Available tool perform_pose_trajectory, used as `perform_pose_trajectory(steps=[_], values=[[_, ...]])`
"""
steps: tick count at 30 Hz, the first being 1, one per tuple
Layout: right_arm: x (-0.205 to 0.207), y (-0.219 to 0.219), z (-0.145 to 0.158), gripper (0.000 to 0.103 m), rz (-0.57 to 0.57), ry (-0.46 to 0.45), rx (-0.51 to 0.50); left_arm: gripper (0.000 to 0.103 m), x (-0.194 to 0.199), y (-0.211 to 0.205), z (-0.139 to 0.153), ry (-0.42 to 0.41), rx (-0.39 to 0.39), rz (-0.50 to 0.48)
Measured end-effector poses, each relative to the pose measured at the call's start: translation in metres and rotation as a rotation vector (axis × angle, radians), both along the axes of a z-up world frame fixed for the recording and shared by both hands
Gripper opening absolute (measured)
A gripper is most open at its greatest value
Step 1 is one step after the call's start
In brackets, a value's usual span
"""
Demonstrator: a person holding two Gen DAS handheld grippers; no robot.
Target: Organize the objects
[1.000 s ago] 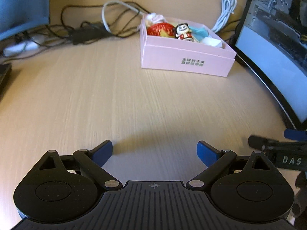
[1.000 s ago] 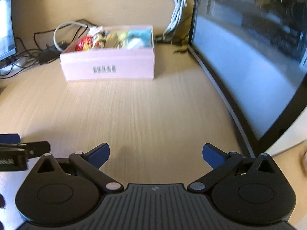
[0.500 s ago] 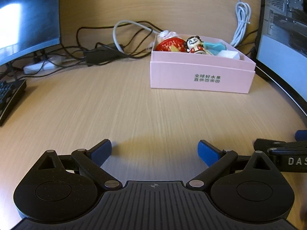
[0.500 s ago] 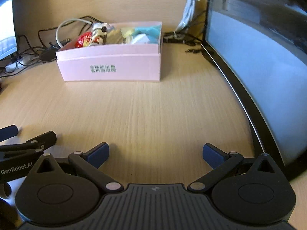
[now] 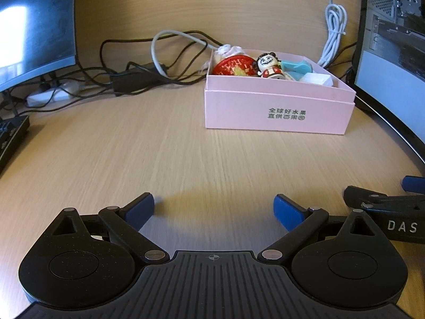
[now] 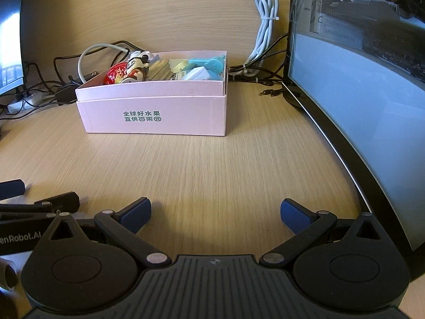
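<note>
**Both grippers spread and empty, filled pink box at the back of the desk**

Left wrist view: the left gripper [image 5: 213,208] hangs low over the light wood-grain desk [image 5: 164,154], its blue-padded fingers [image 5: 140,207] spread wide with nothing between them. Well ahead, to the right, stands the pink cardboard box [image 5: 276,111] with green printing; inside sit a red round tin [image 5: 233,66], a small cartoon figurine [image 5: 268,65], a turquoise plastic piece [image 5: 296,66] and a white block [image 5: 318,79]. Tangled black cables [image 5: 127,74] lie behind.

Right wrist view: the right gripper [image 6: 215,212] is likewise released and empty. The box stands ahead on the left, beside a curved black monitor [image 6: 358,79].
</note>
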State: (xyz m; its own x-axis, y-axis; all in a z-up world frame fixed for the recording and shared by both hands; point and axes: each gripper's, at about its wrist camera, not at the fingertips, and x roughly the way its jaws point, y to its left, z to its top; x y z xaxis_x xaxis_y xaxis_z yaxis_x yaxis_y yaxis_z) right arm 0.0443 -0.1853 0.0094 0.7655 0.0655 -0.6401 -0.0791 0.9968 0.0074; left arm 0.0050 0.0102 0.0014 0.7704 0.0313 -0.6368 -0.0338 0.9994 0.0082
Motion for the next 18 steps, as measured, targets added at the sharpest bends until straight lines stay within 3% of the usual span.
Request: perform_pose_trajectory(steps=[18], values=[[-0.0003, 0.0001, -0.0001, 0.103, 0.0, 0.0, 0.0, 0.099, -0.0007, -0.0013, 0.0002, -0.002, 0.0, 0.002]])
